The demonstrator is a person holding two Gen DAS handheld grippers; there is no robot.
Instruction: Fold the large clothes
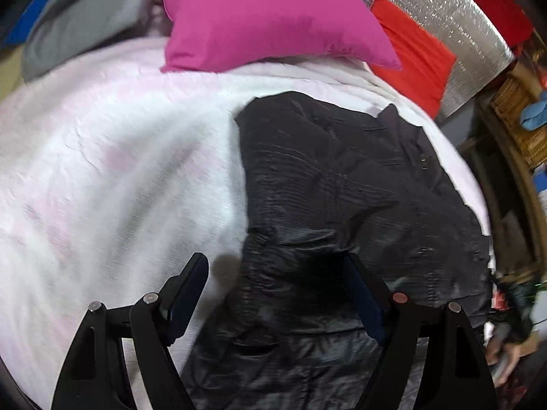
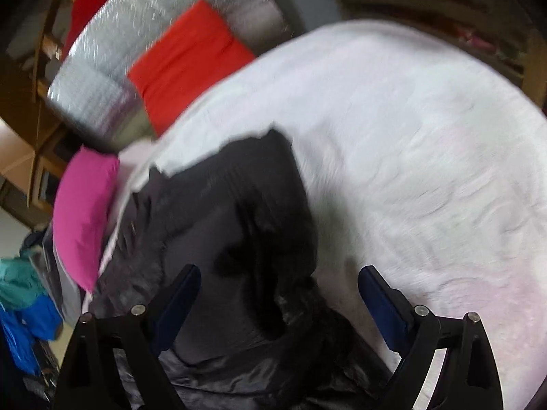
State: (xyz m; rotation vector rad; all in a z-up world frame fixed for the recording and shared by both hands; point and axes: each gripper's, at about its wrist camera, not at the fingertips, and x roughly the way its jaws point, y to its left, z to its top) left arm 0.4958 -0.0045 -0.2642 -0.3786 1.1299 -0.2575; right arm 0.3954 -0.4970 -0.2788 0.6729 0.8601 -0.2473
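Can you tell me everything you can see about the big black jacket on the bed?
The black jacket looks puffy and a bit shiny, with stitched ridges and many wrinkles. It lies spread out but rumpled on the fluffy white blanket, near the blanket's edge, a little way below the pink pillow. Part of it looks folded over itself. The left gripper and right gripper hover open just above it; neither grips it.

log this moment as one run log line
left gripper: open | right gripper: open | black jacket: lying on white blanket, unheld
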